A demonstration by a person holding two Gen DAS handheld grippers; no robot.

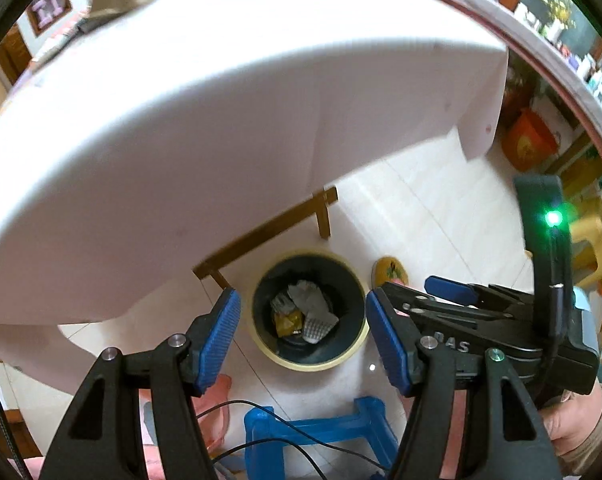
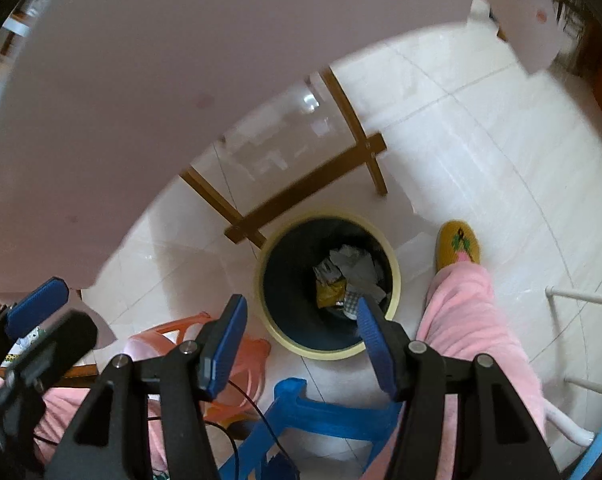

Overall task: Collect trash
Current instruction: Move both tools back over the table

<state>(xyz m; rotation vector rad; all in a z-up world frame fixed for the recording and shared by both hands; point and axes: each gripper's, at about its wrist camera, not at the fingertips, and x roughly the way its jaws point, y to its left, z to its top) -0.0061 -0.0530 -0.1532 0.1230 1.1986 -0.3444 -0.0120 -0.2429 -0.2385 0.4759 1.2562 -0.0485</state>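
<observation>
Both grippers [image 1: 303, 336] [image 2: 299, 344] gape above trash bin [image 1: 261, 344].

one bin [image 1: 310, 360], two grippers [image 1: 303, 340] [image 2: 299, 344], one slipper [image 2: 459, 249]

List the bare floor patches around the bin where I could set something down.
Free: open tile beyond the bin, bordered by the wooden table legs and the yellow slipper; also tile left of the bin under the tablecloth overhang. Crowded: near side, with blue stool, orange stool and cables.
</observation>
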